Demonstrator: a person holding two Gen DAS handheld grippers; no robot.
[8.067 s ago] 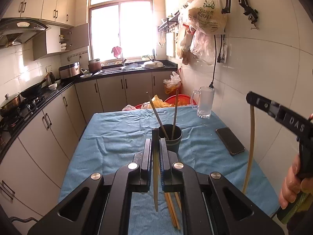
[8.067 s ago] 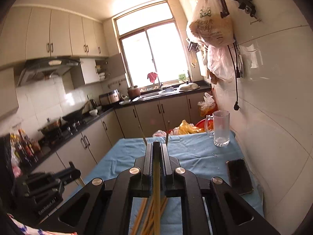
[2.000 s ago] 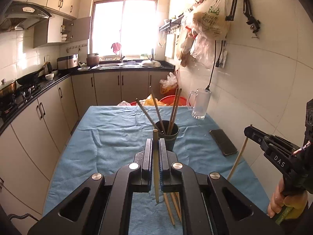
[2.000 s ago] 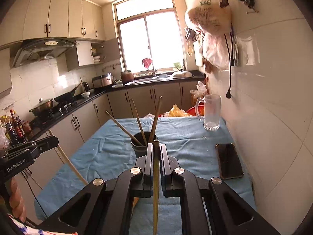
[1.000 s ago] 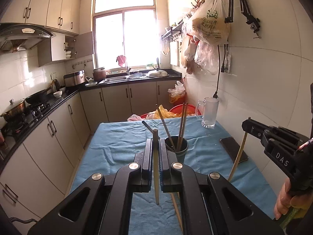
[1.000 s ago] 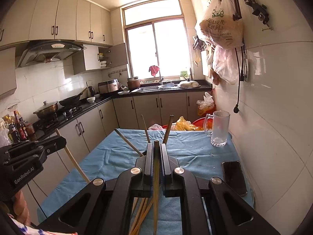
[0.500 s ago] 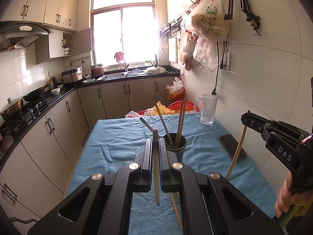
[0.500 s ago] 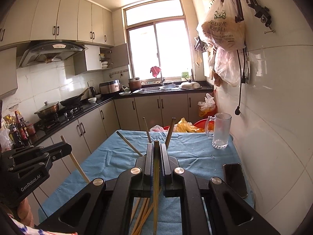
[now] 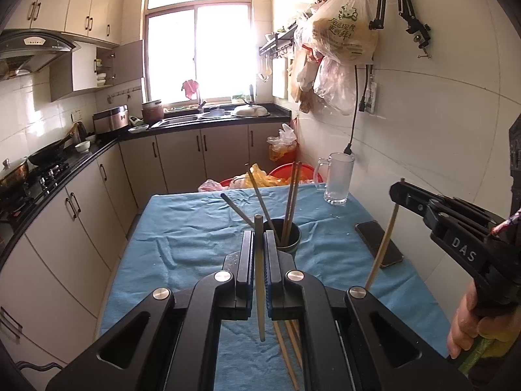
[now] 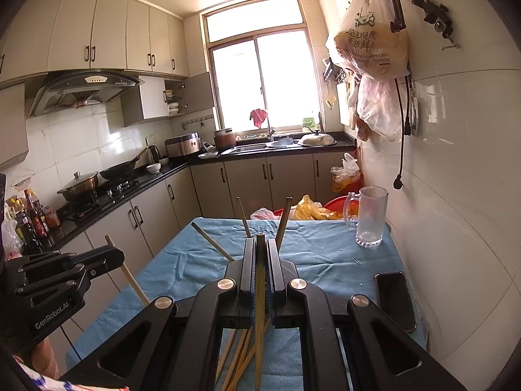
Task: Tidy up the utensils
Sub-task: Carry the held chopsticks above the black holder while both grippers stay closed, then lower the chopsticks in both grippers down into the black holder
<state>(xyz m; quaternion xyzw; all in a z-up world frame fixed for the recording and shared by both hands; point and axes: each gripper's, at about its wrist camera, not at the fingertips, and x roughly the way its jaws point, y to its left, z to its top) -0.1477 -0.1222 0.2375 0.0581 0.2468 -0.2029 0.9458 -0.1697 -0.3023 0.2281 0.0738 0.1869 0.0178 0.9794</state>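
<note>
- Left claw (image 9: 259, 254): closed on one pale chopstick (image 9: 259, 280), held w/ top end poking above the jaws & lower end hanging over the counter (image 9: 182, 238) w/ blue cloth
- Right claw (image 10: 260, 260): closed on a darker chopstick (image 10: 259, 309), near upright; same claw seen from left view at right edge, stick slanting down
- Dark cup (image 9: 282, 238) mid-counter just past left claw; several chopsticks stand in it, leaning apart
- Loose chopsticks (image 10: 241, 352) lie on cloth below both claws
- Glass mug (image 9: 337, 179) & phone (image 9: 379, 242) near wall side, apart from cup
</note>
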